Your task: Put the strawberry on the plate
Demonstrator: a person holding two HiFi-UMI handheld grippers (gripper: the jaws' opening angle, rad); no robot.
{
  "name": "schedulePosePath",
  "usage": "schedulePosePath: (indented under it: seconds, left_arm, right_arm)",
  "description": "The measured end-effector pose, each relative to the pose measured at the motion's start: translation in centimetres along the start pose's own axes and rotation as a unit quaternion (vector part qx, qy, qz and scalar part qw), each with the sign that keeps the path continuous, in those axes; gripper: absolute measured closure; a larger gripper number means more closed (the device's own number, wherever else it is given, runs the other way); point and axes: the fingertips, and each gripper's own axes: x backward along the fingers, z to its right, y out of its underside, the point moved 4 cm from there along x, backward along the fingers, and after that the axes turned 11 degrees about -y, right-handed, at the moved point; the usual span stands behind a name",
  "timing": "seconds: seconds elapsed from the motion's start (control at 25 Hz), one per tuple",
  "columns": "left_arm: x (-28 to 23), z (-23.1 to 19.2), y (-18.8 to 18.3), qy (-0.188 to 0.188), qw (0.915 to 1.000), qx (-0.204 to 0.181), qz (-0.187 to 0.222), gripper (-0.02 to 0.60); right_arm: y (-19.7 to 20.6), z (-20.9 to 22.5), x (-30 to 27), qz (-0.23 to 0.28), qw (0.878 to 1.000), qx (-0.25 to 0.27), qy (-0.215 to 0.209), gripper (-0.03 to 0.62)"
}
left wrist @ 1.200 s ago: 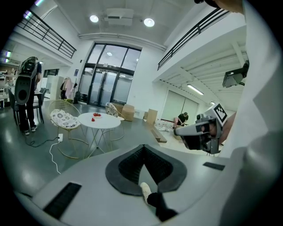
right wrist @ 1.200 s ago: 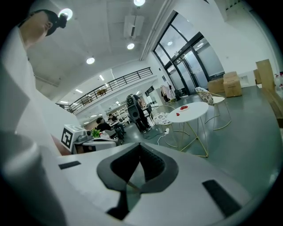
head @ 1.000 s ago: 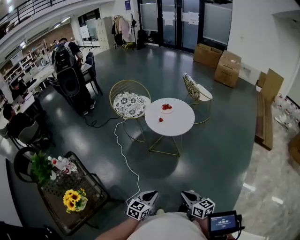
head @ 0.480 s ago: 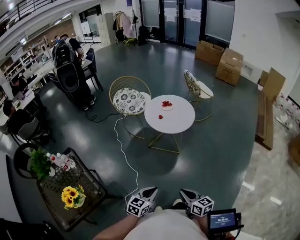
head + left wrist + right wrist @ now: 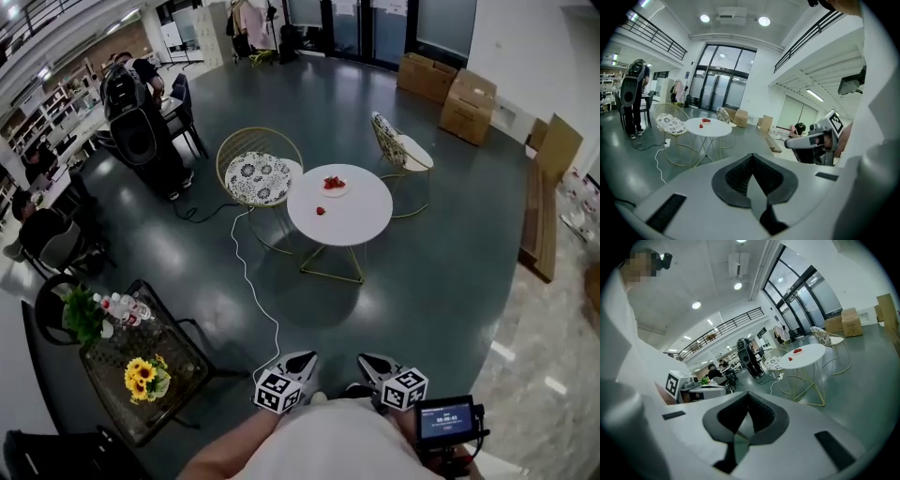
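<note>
A round white table (image 5: pixel 367 223) stands well ahead of me across the dark floor. On it lies a small white plate (image 5: pixel 343 191) with red strawberries, and one loose strawberry (image 5: pixel 321 211) lies nearer the table's middle. My left gripper (image 5: pixel 300 362) and right gripper (image 5: pixel 371 364) are held low against my body, far from the table, both shut and holding nothing. In the left gripper view the table (image 5: pixel 716 131), the loose strawberry (image 5: pixel 700 125) and the other gripper (image 5: pixel 806 141) show. The right gripper view shows the table (image 5: pixel 812 351) and plate (image 5: pixel 798 351).
Two wire chairs (image 5: pixel 259 178) (image 5: pixel 401 156) flank the table. A white cable (image 5: pixel 246 281) runs across the floor toward me. A dark side table with sunflowers (image 5: pixel 141 379) and bottles is at my left. Cardboard boxes (image 5: pixel 467 105) stand at the back right; people sit at desks far left.
The head view has shifted, so the table sits higher in the picture. Both grippers stay low at my body, shut. The strawberries on the table have not moved.
</note>
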Motion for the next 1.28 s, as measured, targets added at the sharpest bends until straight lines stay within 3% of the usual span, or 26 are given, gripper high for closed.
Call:
schedulePosePath:
  seconds: [0.24,0.64,0.96,1.28]
  left_arm:
    - [-2.5,0.9,-2.8,0.003,1.0000,0.004,0.001,0.574]
    - [-5.3,2.0,-5.6,-0.034,0.9994,-0.005,0.012,0.574]
    - [-5.4,1.3,-5.8,-0.085,0.9959,0.028,0.011,0.574]
    - [-4.8,0.7,-5.2,-0.097,0.9952,0.007,-0.001,0.574]
  right_arm:
    - [-3.0,3.0,0.6,0.001,1.000,0.010,0.003,0.588]
    - [-6.0,6.6,0.8,-0.001,1.000,0.018,-0.025,0.588]
    - [-6.3,8.8,1.1,-0.015,0.999,0.010,-0.045,0.588]
    - [-6.1,9.4,0.0,-0.034,0.998,0.006,-0.051,0.588]
